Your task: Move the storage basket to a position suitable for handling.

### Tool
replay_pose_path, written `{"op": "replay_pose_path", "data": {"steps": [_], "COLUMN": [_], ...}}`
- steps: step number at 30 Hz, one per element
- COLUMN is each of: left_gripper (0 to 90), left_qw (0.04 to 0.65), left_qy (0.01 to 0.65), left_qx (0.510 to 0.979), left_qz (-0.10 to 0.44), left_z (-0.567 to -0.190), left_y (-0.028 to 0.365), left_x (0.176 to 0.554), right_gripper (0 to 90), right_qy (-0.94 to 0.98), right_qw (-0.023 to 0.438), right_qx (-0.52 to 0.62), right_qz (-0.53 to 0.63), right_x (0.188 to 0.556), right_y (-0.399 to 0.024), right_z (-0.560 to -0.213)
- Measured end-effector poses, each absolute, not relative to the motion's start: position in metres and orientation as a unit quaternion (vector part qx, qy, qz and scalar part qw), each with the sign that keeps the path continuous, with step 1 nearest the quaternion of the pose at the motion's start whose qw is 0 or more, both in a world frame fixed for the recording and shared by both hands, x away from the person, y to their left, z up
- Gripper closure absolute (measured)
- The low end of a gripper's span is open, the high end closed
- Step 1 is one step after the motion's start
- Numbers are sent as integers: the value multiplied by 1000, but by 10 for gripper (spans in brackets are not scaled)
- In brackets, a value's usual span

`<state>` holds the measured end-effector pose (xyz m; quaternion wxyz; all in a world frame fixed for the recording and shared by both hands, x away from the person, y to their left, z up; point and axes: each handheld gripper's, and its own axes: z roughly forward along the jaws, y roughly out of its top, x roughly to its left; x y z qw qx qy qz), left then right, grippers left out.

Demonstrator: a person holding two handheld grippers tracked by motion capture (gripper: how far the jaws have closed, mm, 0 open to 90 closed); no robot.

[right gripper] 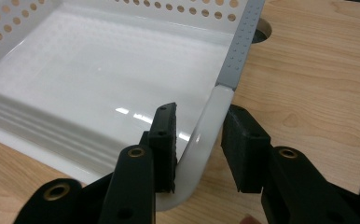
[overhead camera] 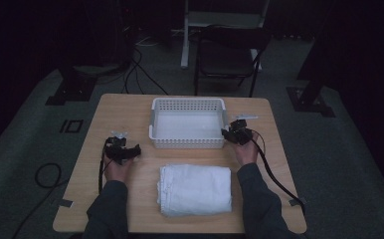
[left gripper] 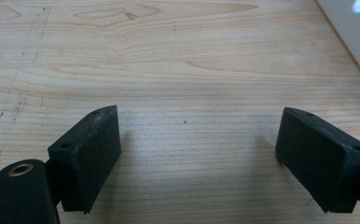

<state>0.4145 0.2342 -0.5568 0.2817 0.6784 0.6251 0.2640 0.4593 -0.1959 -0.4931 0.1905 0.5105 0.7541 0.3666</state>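
The right gripper straddles the near right corner rim of the white perforated basket, its jaws closed in on the rim but a slight gap showing at the outer pad. The left gripper hangs wide open, empty, over bare bench. A folded white towel lies just before the basket. Grasping the basket seems underway; next likely calls for a firm pinch before pulling.

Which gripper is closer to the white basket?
Right. The right gripper has its fingers astride the white basket corner rim; the left gripper rests on the table, apart from it.
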Motion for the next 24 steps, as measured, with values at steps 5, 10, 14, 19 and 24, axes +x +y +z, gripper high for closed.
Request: {"op": "replay_pose_path", "data": {"steps": [5, 10, 14, 19, 24], "left_gripper": [136, 136, 136, 139, 210], "left_qw": [282, 282, 283, 283, 281], "left_qy": [625, 624, 624, 623, 621], "left_qx": [679, 679, 680, 681, 684], "left_qz": [264, 263, 263, 263, 259], "left_z": [-557, -557, -557, -557, -554], "left_y": [234, 234, 234, 235, 234], "left_x": [415, 415, 415, 415, 413], "right_gripper": [657, 654, 650, 647, 643], "right_qy": [756, 755, 754, 754, 755], "right_qw": [190, 189, 189, 189, 188], "right_qx": [508, 507, 505, 504, 504], "right_qz": [366, 371, 374, 376, 377], "right_x": [456, 449, 445, 443, 443], "right_y": [-197, -198, -199, -199, -199], "right_z": [-493, -494, -495, -495, -495]}}
